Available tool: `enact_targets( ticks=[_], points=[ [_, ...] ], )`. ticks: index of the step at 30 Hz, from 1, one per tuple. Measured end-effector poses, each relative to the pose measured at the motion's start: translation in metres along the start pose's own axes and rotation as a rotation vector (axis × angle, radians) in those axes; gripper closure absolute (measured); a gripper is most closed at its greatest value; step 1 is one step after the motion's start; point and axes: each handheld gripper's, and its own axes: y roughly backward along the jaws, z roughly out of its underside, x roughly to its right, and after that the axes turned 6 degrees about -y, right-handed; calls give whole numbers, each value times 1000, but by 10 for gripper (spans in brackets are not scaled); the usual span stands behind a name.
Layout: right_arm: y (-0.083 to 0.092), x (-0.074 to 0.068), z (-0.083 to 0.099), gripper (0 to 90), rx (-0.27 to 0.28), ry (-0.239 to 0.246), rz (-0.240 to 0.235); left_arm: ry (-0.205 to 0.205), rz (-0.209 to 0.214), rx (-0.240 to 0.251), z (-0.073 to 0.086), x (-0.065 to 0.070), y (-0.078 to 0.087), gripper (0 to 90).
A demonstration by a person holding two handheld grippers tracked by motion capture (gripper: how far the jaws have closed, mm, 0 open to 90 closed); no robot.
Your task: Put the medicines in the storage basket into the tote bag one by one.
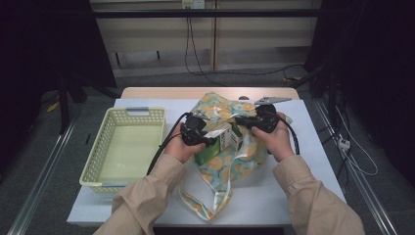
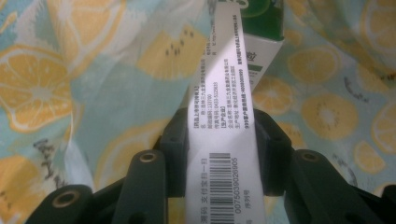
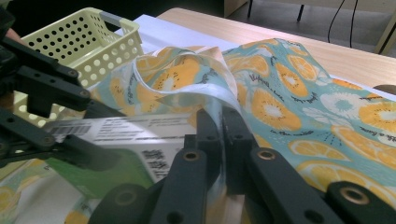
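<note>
- Between the jaws of my left gripper [image 2: 223, 140] sits the green-and-white carton [image 2: 224, 126], its white barcode side facing the camera; both pads press on its narrow sides, so the carton is pinched.
- From above, that carton [image 1: 218, 143] is held over the fruit-print cloth bag [image 1: 230, 164], at its opening.
- My right gripper [image 3: 223, 135] has its jaws pressed together on the pale rim of the bag [image 3: 280, 102], pinching a fold of cloth and lifting the edge beside the carton [image 3: 116, 140].
- From above, my left gripper [image 1: 208, 139] and right gripper [image 1: 242, 121] are near each other over the bag.
- Left of the bag stands the pale yellow basket [image 1: 103, 152] on the tabletop [image 1: 308, 161], near it.
</note>
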Motion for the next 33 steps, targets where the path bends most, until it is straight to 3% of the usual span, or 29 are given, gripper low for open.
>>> enact_targets(
  ticks=[11,14,16,18,24,28,32,33],
  points=[
    [1,0,0,875,-6,3,10,5,-50,56,-16,0,-26,622],
    [2,2,0,874,-7,2,17,6,-35,62,-14,-2,-31,618],
    [2,2,1,874,-8,0,18,2,-51,64,-13,-2,-30,575],
    [2,2,1,874,-10,3,17,3,-41,55,-13,0,-29,426],
    [1,3,5,874,-9,-6,11,-14,-37,36,-6,5,-10,289],
    [2,4,5,874,1,-11,12,-20,-24,18,3,8,3,300],
    [3,4,4,874,3,-10,13,-13,4,1,11,8,9,414],
    [3,4,4,874,5,-11,12,-11,-7,-7,12,8,10,426]
  ],
)
